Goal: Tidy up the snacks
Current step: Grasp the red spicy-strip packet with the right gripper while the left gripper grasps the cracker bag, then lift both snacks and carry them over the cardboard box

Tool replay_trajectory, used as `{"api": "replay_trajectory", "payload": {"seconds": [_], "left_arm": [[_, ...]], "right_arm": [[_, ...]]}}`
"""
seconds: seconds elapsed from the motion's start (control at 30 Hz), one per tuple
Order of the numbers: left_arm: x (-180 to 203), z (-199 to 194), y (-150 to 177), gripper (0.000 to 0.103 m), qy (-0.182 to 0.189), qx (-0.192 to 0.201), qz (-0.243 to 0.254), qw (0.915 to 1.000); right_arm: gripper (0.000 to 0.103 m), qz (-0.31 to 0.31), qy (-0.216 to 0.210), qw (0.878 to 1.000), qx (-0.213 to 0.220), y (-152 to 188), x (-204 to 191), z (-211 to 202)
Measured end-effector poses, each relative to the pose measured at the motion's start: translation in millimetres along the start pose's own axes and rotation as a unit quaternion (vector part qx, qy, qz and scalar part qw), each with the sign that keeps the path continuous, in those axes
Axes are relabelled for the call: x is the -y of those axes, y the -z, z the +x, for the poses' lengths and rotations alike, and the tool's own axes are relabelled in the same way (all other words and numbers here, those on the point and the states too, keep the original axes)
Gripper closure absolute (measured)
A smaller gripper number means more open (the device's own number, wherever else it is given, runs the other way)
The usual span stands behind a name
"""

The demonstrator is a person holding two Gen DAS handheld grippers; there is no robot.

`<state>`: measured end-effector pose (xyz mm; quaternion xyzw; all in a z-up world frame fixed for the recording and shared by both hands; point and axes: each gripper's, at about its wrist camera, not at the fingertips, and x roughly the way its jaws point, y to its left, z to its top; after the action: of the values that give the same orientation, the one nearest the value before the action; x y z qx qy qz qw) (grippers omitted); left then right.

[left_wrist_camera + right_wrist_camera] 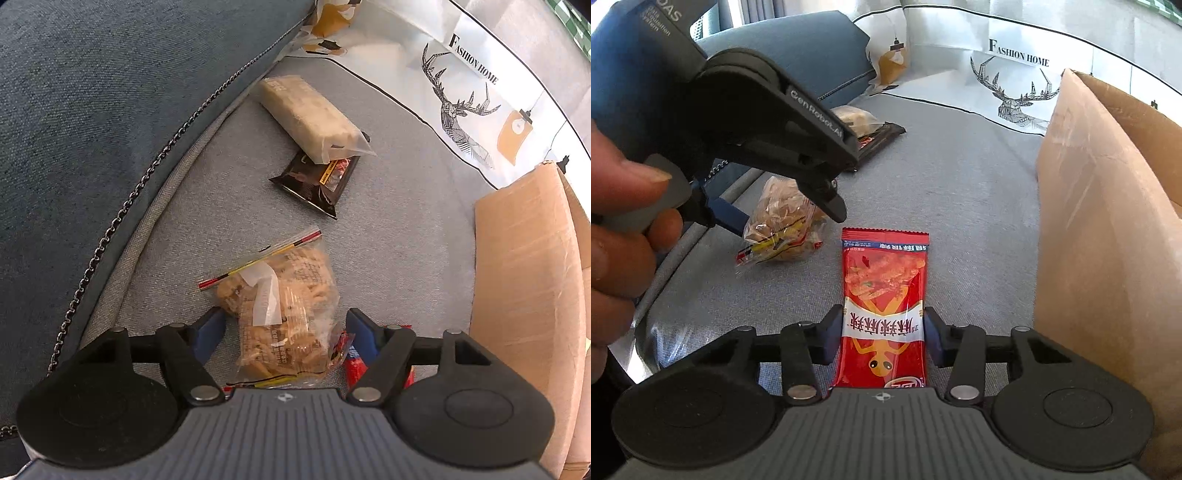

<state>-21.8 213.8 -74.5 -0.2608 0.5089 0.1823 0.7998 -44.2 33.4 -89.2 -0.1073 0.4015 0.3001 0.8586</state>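
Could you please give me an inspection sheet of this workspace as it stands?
Surface: grey sofa seat.
Job's things: clear bag of snacks; red packet; pale bar overlapping a black packet; cardboard box at the right.
Clutter: nothing seen.
Grippers: left gripper open around the clear bag; right gripper shut on the red packet.
Cables: nothing seen.
Surroundings: blue cushion, deer-print cushion.

I'm at home, in a living room — a grey woven-fabric sofa seat, a blue fabric back cushion, and a white "Fashion Home" deer-print throw pillow say so.
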Motion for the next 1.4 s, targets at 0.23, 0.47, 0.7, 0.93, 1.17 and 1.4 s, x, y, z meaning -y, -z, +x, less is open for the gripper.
{"api": "replay_trajectory", "payload": {"seconds": [0.23, 0.47, 0.7, 0.93, 1.17, 1.4], "left_arm": [[-2.5, -5.3, 0.9, 0.044, 0.014, 0.006, -0.003, 0.9999], [-0.9, -14.8, 0.7, 0.045, 0.028, 0.02, -0.012, 0.9993], [-1.9, -33.9, -1.0, 0.045, 0.048, 0.047, -0.021, 0.9976], [-0.3, -54.1, -3.9, 0.045, 0.054, 0.075, -0.013, 0.9957], [6.4, -74.9, -4.7, 0.045, 0.063, 0.099, -0.002, 0.9931], [27.5, -86.1, 2.3, 0.045, 0.065, 0.12, 0.029, 0.9902]], "right_arm": [[0.056, 0.012, 0.003, 1.0, 0.018, -1.7, 2.0, -9.8], [0.056, 0.015, 0.004, 0.999, 0.043, -6.2, 1.4, -21.9], [0.056, 0.008, 0.01, 0.997, 0.072, -12.5, 2.0, -43.0], [0.056, 0.015, 0.008, 0.994, 0.11, -23.7, 8.4, -72.1], [0.056, 0.025, 0.011, 0.988, 0.15, -35.8, 16.6, -98.3], [0.056, 0.048, 0.017, 0.976, 0.211, -61.1, 48.2, -142.6]]}}
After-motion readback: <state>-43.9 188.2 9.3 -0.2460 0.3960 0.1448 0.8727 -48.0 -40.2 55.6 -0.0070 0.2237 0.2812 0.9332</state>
